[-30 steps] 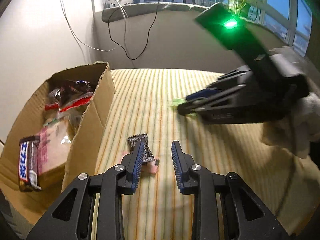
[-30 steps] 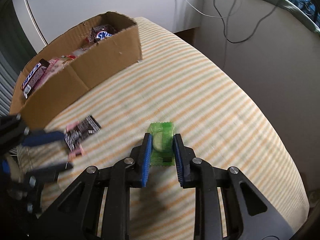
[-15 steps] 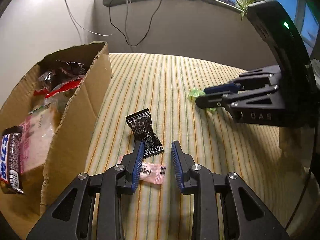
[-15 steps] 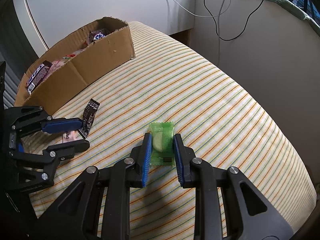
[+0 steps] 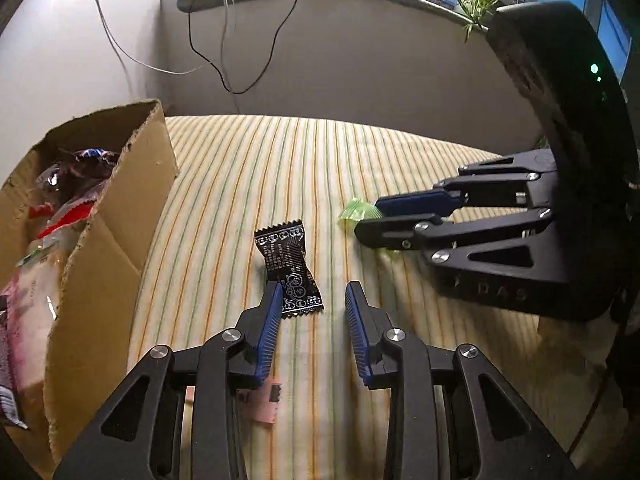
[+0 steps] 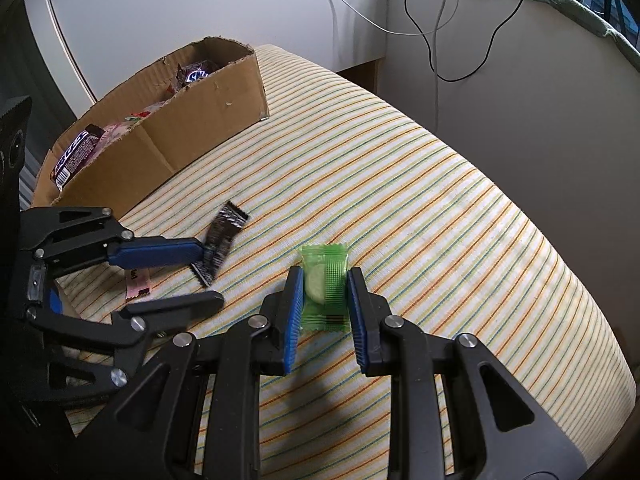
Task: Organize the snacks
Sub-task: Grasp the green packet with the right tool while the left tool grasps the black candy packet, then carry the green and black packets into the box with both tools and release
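1. Green first: the small green plastic candy packet (image 6: 324, 286) with a pale round sweet inside sits between the blue pads of my right gripper (image 6: 323, 314), squeezed from both sides, low over the striped cloth. That grip looks the same as a second ago.
2. What's changed is on the left. A second back my left gripper (image 5: 311, 322) was down over the black printed foil sachet (image 5: 290, 268) and the little pink wrapper (image 5: 267, 402). Now the view has pulled back, the jaws have just eased open a touch, and nothing is pinched between them. The black sachet only overlaps my left pad, and the pink one lies half hidden under the finger.
3. My read: the green one is ready for the trip, while the black and pink ones need a fresh pick.
4. The open brown cardboard box (image 5: 120, 216), where the snacks go, stands left of the loose pieces and is already loaded with wrapped bars and bags.
5. Surface is a rounded cushion-like top covered in cream cloth with orange and green stripes (image 6: 420, 208). Behind it are pale walls, dangling black and white cables, a padded window ledge and a potted plant.
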Motion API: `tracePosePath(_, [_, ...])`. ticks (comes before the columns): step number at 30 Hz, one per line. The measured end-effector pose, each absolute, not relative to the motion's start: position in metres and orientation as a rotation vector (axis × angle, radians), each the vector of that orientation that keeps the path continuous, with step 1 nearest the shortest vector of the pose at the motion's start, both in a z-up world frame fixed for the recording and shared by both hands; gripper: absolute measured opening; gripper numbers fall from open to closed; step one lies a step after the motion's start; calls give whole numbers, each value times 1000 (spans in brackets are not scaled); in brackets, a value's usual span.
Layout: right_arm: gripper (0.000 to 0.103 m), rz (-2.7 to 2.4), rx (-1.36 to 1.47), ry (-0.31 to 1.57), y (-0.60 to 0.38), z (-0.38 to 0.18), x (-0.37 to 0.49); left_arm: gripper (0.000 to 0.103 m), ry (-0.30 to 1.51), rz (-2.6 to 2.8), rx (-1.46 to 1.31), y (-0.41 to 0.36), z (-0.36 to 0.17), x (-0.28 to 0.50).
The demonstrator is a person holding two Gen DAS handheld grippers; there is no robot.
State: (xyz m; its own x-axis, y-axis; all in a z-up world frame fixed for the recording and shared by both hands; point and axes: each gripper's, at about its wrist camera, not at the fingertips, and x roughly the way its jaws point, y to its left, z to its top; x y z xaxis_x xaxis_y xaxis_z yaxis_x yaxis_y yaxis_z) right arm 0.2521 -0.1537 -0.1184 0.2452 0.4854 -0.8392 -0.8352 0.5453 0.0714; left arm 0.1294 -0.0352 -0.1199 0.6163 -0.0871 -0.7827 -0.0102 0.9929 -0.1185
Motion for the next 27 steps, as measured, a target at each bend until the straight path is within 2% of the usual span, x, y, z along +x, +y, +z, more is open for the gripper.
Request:
tracePosePath(10, [23, 903, -421, 951, -164, -118, 254, 33, 863, 53, -76, -39, -115, 122])
tracePosePath(18, [23, 877, -412, 959, -167, -119, 255, 33, 914, 67, -71, -42, -128, 143])
tracePosePath(19, [23, 874, -411, 959, -168, -119, 255, 32, 914, 64, -69, -45, -129, 143])
tracePosePath(20, [23, 870, -410, 960, -167, -119, 255, 26, 914, 62, -73, -46, -130, 146])
tracePosePath(22, [23, 862, -402, 962, -167, -119, 255, 24, 911, 62, -79, -42, -131, 154])
tracePosePath(27, [23, 841, -397, 966, -166, -120, 254, 23, 901, 50, -84, -38, -131, 155])
